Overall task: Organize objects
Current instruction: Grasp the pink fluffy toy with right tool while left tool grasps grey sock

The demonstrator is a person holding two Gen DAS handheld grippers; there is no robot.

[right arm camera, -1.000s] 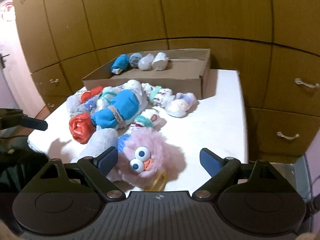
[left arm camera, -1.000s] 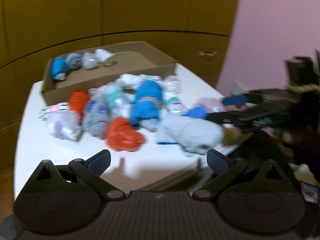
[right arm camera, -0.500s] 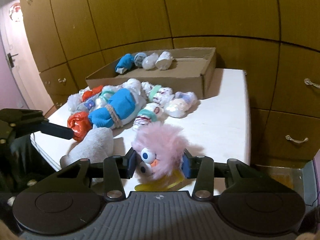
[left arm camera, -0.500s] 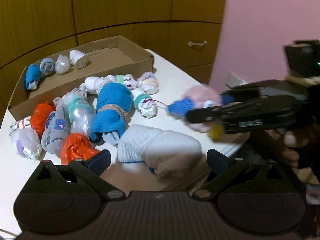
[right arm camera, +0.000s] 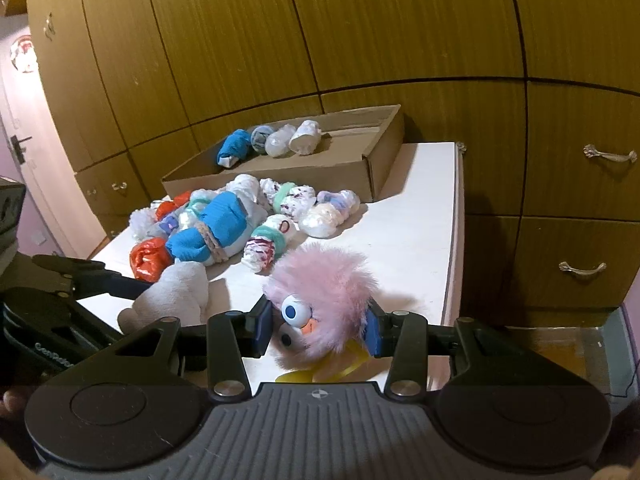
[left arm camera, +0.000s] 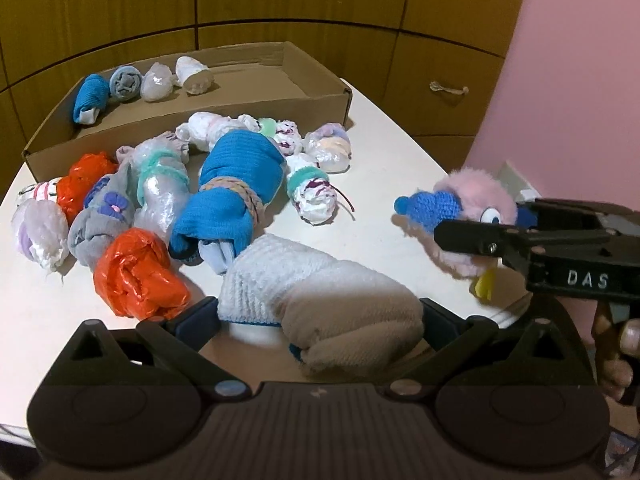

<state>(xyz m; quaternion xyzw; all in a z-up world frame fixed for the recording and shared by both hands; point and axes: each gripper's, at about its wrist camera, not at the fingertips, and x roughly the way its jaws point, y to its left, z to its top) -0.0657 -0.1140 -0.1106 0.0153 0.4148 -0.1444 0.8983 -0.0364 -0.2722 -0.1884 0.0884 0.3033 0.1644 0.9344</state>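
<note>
Right hand-held gripper (right arm camera: 316,330), wide a second ago, now pinches the pink fluffy toy (right arm camera: 324,300) near the worktop (right arm camera: 416,216) edge; left hand-held gripper (left arm camera: 320,320) stays spread around the grey sock bundle (left arm camera: 320,292), ungrasped.

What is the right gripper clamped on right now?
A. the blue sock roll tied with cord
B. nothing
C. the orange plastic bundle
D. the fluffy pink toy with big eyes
D: the right gripper has both blue pads pressed into the fluffy pink toy, near the table's front edge.
</note>
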